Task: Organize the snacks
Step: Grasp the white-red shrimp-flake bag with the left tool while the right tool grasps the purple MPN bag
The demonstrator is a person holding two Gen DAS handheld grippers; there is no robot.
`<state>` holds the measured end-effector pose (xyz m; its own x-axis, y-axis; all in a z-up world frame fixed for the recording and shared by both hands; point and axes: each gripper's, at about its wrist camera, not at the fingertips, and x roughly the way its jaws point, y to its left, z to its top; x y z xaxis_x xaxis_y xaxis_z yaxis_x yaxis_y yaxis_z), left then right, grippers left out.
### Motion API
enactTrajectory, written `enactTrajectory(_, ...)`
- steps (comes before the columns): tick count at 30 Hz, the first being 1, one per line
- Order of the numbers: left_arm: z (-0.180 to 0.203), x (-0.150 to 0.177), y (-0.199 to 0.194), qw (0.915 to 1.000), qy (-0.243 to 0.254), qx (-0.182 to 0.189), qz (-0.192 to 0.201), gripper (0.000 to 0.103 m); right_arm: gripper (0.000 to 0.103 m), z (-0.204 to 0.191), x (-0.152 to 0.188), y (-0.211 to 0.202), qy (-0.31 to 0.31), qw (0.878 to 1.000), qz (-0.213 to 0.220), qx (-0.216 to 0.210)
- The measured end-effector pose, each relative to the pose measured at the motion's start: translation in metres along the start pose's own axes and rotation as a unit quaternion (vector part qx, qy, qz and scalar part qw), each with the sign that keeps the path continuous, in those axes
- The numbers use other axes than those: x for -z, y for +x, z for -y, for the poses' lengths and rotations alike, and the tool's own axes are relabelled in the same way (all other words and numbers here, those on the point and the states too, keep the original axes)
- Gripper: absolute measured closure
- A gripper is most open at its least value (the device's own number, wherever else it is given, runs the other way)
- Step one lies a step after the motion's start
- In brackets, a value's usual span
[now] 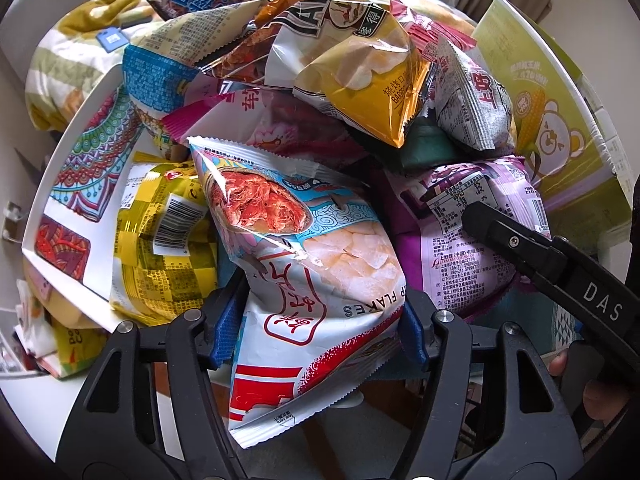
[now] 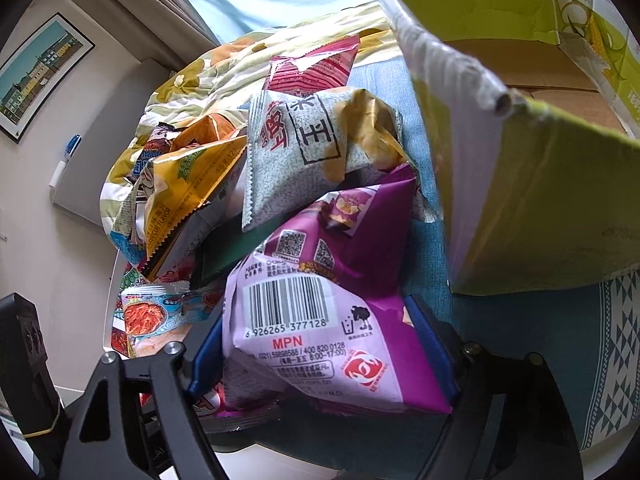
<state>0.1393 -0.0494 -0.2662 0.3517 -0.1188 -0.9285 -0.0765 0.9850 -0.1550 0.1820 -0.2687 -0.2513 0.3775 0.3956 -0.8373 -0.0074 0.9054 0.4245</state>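
My left gripper (image 1: 320, 320) is shut on a white, red and blue shrimp flakes bag (image 1: 304, 264) and holds it over a heap of snack bags. My right gripper (image 2: 324, 344) is shut on a purple snack bag (image 2: 328, 308); that bag also shows in the left wrist view (image 1: 472, 240), with one black finger (image 1: 504, 232) of the right gripper across it. A yellow barbecue chip bag (image 1: 372, 80), a grey speckled bag (image 1: 476, 104) and a yellow checked bag (image 1: 160, 240) lie in the heap. The shrimp flakes bag shows small at the lower left of the right wrist view (image 2: 152, 316).
A white box with colourful mandala print (image 1: 80, 184) stands at the left, bags inside it. A green cardboard box with a bear print (image 1: 556, 120) stands open at the right (image 2: 540, 184). A flowered yellow blanket (image 1: 72, 48) lies behind. A teal patterned cloth (image 2: 580, 360) covers the surface.
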Motion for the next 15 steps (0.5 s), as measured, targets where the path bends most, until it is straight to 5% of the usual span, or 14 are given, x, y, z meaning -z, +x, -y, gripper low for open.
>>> enactTrajectory(15, -0.015, 0.003, -0.053, 0.998, 0.057, 0.019, 0.023, 0.041, 0.034, -0.014, 0.021, -0.041, 0.022, 0.999, 0.023, 0.016)
